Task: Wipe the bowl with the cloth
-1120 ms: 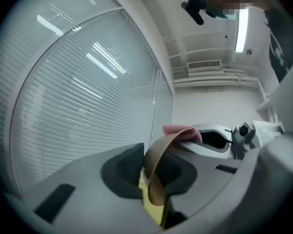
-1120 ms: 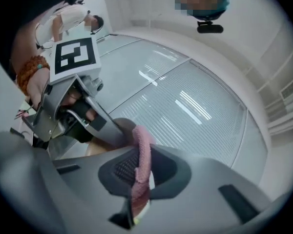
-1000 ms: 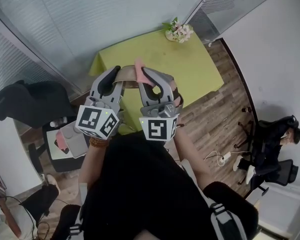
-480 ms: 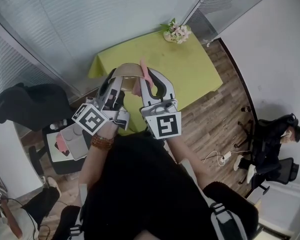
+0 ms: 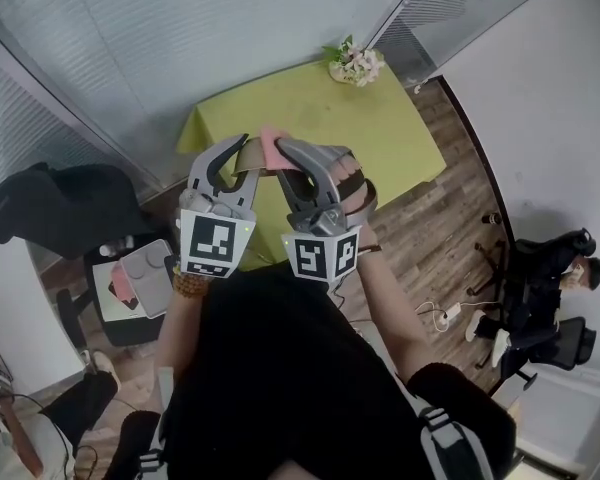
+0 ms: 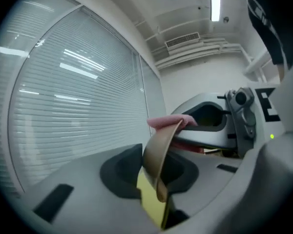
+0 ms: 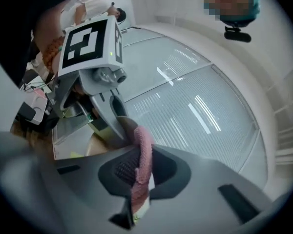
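Observation:
I hold a tan bowl [image 5: 248, 154] in the air above the near edge of the green table [image 5: 380, 128]. My left gripper [image 5: 238, 152] is shut on the bowl's wall [image 6: 157, 156], which stands edge-on between its jaws. Those jaws have just been opening a little, with the rim still between them. A pink cloth [image 5: 272, 146] is pinched in my right gripper [image 5: 286, 152], which is shut on it. In the right gripper view the cloth [image 7: 142, 165] hangs between the pads. It lies folded over the bowl's top rim [image 6: 169, 122]. Both grippers point level, close side by side.
A small bunch of flowers [image 5: 356, 63] stands at the table's far corner. A black office chair [image 5: 55, 208] is at the left, and a grey tray [image 5: 140, 276] sits below it. Window blinds [image 5: 160, 48] run behind the table. Wooden floor lies to the right.
Both grippers have rolled, and the left marker cube now faces the head camera squarely. The bowl turned with the left gripper, and the cloth shifted left onto its rim.

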`<state>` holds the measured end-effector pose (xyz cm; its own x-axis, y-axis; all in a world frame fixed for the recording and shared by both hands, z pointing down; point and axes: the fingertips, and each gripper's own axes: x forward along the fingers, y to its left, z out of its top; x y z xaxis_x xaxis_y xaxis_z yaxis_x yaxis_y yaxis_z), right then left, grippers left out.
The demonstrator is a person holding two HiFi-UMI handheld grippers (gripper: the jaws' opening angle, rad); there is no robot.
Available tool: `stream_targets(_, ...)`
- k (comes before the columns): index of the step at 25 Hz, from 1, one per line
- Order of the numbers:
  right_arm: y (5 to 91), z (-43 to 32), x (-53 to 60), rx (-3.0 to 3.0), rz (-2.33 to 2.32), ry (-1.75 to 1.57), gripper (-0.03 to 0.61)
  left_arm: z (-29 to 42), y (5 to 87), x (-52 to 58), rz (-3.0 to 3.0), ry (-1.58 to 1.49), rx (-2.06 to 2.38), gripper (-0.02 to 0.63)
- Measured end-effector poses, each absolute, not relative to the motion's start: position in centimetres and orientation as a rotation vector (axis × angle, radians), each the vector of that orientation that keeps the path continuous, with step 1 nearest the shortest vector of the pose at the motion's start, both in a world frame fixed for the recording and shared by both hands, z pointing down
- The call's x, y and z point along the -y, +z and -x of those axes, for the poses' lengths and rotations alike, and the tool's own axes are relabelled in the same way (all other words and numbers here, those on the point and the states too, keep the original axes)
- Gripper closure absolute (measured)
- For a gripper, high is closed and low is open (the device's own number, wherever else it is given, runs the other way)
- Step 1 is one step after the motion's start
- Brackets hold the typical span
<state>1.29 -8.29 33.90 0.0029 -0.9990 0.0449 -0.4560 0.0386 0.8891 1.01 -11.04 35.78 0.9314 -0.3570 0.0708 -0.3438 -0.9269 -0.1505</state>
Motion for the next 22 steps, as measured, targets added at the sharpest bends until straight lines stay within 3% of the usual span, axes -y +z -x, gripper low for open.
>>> stream_targets(5,32.2,-1.2,8.4,1.635,-1.646,-0.895,0.558,0.3,33.9,11.6,3.08,0.069,-0.603,0.552)
stream_targets(18,30.1,-2.1,8.8,2.139,-2.117,-0.499,0.555,2.9,34.4,14.5,3.75,1.114,-0.532,0.544)
stream_targets(20,30.7,-2.8,9.1,2.178,-2.126,-0.433,0.551,2.0,35.4,14.5,3.802,1.045,-0.495,0.541)
stream_targets(22,32.2,-4.1,9.5,2.135,-2.07,-0.399,0.554,0.7,36.4,13.8,3.763,0.697,-0.387,0.515)
